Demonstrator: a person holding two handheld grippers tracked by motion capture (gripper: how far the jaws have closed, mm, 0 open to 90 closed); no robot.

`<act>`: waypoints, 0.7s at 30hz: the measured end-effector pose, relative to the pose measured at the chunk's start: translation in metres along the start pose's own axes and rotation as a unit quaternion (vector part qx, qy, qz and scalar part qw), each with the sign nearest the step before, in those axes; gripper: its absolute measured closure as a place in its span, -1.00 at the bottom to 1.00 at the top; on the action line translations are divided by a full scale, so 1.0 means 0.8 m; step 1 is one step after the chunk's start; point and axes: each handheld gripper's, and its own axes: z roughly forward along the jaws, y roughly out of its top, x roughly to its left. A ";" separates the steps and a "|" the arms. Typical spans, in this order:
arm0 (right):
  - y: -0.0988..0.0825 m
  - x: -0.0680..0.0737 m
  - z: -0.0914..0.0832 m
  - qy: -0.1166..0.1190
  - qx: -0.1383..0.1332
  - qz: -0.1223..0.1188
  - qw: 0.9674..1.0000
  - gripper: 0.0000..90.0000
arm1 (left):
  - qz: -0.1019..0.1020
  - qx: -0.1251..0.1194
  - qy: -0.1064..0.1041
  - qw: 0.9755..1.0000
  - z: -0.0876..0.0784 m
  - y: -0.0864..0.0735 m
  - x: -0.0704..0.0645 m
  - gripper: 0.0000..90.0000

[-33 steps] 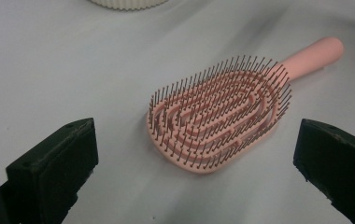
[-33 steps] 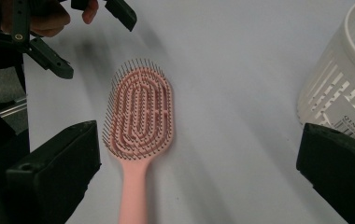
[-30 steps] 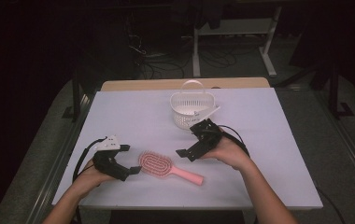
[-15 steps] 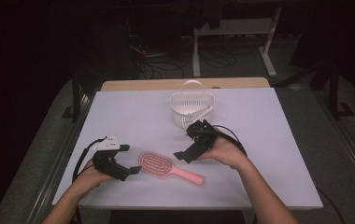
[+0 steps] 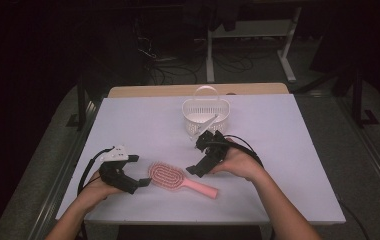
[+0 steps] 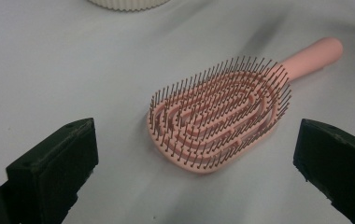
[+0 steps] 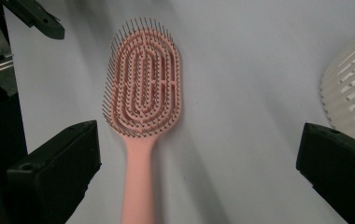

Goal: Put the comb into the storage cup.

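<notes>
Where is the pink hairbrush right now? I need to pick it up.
In the high view, the pink hairbrush lies bristles-up on the table's near side, between the left hand-held gripper and right hand-held gripper, before the white basket.

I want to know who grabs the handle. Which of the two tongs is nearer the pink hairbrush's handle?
The right tongs, poised open by the handle of the pink plastic hairbrush. The left tongs sit at its bristled head end instead.

A pink hairbrush, a white slatted basket, black jaws.
</notes>
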 end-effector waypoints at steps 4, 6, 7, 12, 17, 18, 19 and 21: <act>0.001 0.001 0.003 -0.001 0.013 0.000 1.000 -1.00 | 0.000 0.000 0.000 1.000 0.000 0.000 0.000 -1.00; 0.001 0.002 0.007 0.000 0.024 0.000 1.000 -1.00 | 0.000 0.000 0.000 1.000 0.000 0.000 0.000 -1.00; 0.001 0.002 0.007 0.000 0.024 0.000 1.000 -1.00 | 0.000 0.000 0.000 1.000 0.000 0.000 0.000 -1.00; 0.001 0.005 0.011 0.002 0.038 -0.004 0.999 -1.00 | 0.001 0.001 0.000 1.000 0.001 0.000 0.000 -1.00; 0.002 0.007 0.015 0.003 0.051 -0.006 0.999 -1.00 | 0.001 0.001 -0.001 1.000 0.001 0.000 0.000 -1.00; 0.002 0.007 0.015 0.003 0.053 -0.008 0.999 -1.00 | 0.000 0.001 -0.001 1.000 0.001 0.000 0.000 -1.00; 0.003 0.008 0.017 0.002 0.059 -0.010 0.998 -1.00 | 0.000 0.001 -0.001 1.000 0.001 0.000 0.000 -1.00; 0.003 0.009 0.017 0.003 0.061 -0.009 0.998 -1.00 | 0.000 0.001 0.000 1.000 0.001 0.000 0.000 -1.00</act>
